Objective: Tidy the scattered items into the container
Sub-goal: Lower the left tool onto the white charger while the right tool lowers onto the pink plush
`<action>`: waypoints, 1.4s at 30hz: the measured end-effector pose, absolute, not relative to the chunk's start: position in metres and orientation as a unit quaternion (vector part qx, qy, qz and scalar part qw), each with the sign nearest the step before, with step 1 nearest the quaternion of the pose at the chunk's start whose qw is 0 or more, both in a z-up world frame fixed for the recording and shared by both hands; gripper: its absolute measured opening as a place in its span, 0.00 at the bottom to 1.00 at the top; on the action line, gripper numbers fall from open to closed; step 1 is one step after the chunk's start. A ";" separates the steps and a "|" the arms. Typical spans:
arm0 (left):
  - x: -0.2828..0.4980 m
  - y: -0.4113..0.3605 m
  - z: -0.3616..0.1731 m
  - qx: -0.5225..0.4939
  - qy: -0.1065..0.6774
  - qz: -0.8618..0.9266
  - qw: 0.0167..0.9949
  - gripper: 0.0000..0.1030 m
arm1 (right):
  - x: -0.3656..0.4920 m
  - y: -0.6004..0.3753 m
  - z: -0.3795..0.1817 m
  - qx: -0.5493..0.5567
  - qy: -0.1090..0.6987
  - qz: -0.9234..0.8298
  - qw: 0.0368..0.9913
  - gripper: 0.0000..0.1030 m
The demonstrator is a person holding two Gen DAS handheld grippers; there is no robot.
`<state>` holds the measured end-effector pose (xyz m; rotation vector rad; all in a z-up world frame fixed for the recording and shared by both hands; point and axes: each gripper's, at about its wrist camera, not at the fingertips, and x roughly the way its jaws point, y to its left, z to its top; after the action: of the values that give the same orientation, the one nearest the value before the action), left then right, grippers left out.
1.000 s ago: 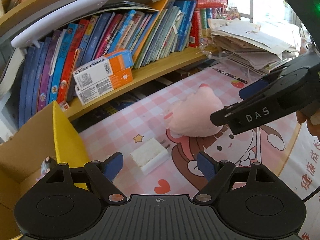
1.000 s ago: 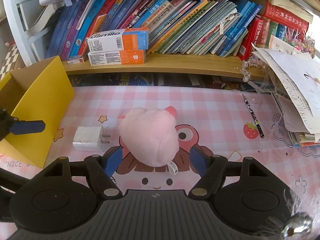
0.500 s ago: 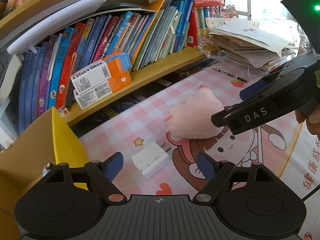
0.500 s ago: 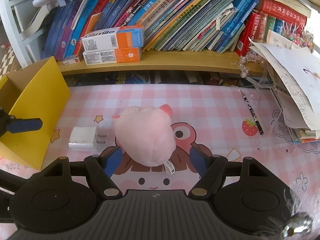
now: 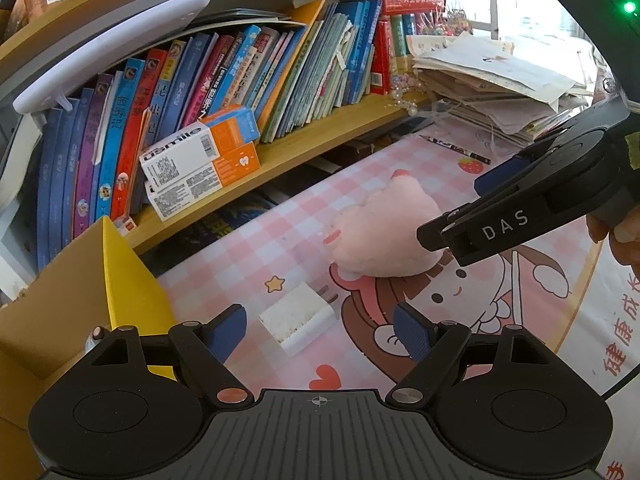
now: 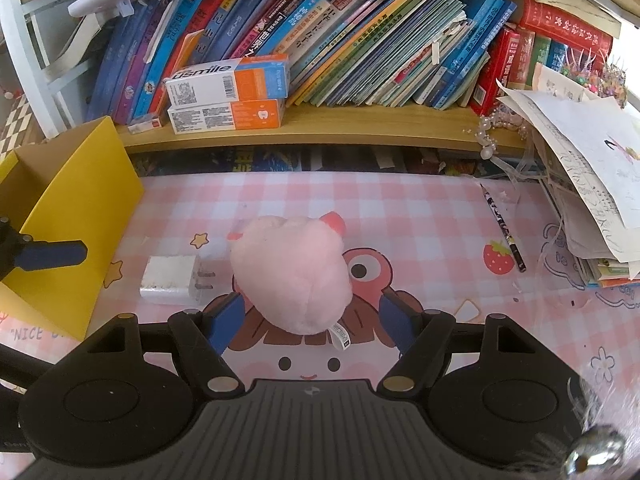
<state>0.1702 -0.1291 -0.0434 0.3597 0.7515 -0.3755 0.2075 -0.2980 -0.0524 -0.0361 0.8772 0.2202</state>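
Left tongs (image 5: 320,330) wide over white charger (image 5: 297,317) | right tongs (image 6: 310,320) wide, straddling pink plush (image 6: 292,268)

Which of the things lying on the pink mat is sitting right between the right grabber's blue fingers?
The pink plush toy. It sits between the right gripper's open fingers, while the white charger lies off to its left and the pencil far right.

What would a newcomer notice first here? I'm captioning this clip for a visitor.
A pink plush toy lies mid-mat, just ahead of the right gripper, whose jaws stand open. Left of it lies a white charger, beside the yellow box. Tilted books crowd the shelf behind.
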 end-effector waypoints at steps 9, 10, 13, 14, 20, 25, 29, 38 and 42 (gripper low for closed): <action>0.175 -0.132 -0.051 0.178 0.365 -0.173 0.897 0.69 | 0.216 -0.296 -0.057 -0.019 0.426 0.112 0.898 0.70; 0.175 -0.132 -0.052 0.181 0.364 -0.168 0.898 0.67 | 0.217 -0.295 -0.058 -0.019 0.426 0.113 0.897 0.70; 0.176 -0.132 -0.057 0.183 0.363 -0.157 0.900 0.67 | 0.221 -0.295 -0.060 -0.019 0.427 0.115 0.897 0.70; 0.176 -0.132 -0.058 0.182 0.364 -0.154 0.900 0.67 | 0.222 -0.295 -0.060 -0.019 0.427 0.116 0.897 0.70; 0.179 -0.132 -0.064 0.178 0.370 -0.150 0.899 0.65 | 0.227 -0.294 -0.064 -0.018 0.428 0.121 0.895 0.70; 0.184 -0.136 -0.073 0.171 0.380 -0.142 0.898 0.66 | 0.230 -0.294 -0.066 -0.015 0.426 0.123 0.896 0.70; 0.194 -0.138 -0.081 0.134 0.393 -0.122 0.901 0.66 | 0.233 -0.294 -0.067 -0.011 0.427 0.122 0.896 0.70; 0.207 -0.139 -0.093 0.123 0.394 -0.086 0.907 0.66 | 0.243 -0.294 -0.073 -0.014 0.431 0.128 0.893 0.70; 0.213 -0.138 -0.098 0.111 0.390 -0.065 0.912 0.66 | 0.249 -0.292 -0.075 -0.014 0.431 0.132 0.892 0.70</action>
<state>0.2130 -0.1380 -0.0978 0.2284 0.8048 -0.1335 0.2487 -0.2918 -0.0752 -0.0301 0.8950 0.2737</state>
